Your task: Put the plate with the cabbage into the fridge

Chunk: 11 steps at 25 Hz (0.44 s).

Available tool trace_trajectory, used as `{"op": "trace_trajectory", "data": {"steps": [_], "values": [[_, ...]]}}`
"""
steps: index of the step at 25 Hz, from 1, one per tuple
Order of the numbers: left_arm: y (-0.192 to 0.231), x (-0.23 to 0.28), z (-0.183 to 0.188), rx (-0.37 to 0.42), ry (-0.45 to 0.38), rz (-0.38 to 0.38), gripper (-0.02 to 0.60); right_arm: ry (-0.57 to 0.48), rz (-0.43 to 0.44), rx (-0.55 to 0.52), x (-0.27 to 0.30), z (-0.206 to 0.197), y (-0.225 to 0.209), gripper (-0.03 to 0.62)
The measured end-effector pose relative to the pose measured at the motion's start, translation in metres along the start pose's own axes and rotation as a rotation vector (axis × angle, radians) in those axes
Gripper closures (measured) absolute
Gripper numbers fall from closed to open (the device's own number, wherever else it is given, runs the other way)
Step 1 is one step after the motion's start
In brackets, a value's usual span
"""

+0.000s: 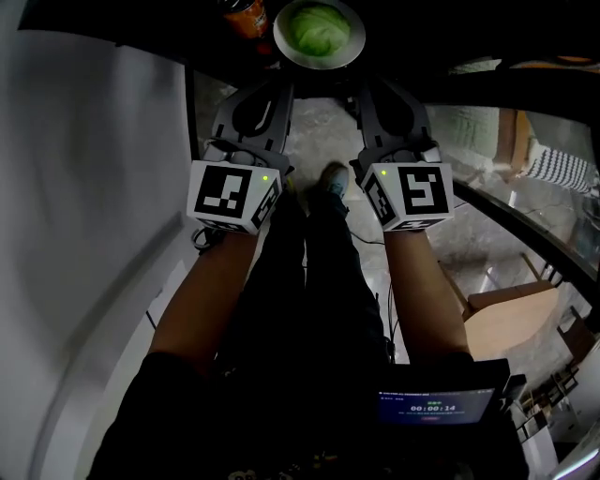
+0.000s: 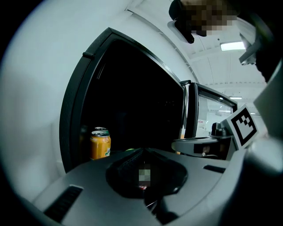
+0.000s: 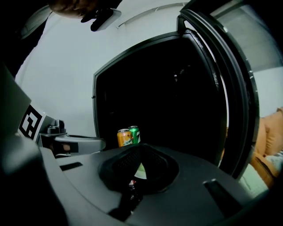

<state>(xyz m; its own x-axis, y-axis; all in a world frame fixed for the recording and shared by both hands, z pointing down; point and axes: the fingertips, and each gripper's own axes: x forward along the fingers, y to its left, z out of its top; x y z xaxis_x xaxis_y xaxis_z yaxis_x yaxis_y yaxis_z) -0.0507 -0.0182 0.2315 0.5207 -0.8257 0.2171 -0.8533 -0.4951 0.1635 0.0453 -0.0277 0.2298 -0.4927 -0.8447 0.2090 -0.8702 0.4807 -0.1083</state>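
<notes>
A grey plate (image 1: 349, 52) with a pale green cabbage (image 1: 317, 26) is held up at the dark fridge opening (image 2: 132, 101), at the top of the head view. My left gripper (image 1: 283, 75) is shut on the plate's left rim and my right gripper (image 1: 362, 79) is shut on its right rim. In the left gripper view the jaws (image 2: 139, 152) are closed, with only a green sliver past them. A sliver of plate (image 3: 139, 170) shows between the closed jaws in the right gripper view (image 3: 139, 149).
An orange can (image 1: 246, 13) stands inside the fridge at the left (image 2: 100, 144), and a green can (image 3: 134, 132) stands behind it. The fridge door (image 3: 230, 88) hangs open on the right. A white wall (image 1: 84, 187) lies left, and wooden furniture (image 1: 511, 319) stands right.
</notes>
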Motion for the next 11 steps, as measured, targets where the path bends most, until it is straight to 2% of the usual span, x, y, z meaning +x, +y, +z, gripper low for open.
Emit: {"op": "trace_trajectory", "data": {"steps": [11], "values": [[0.006, -0.007, 0.015, 0.022, -0.015, -0.019, 0.578, -0.017, -0.018, -0.013, -0.006, 0.009, 0.004, 0.591]]}}
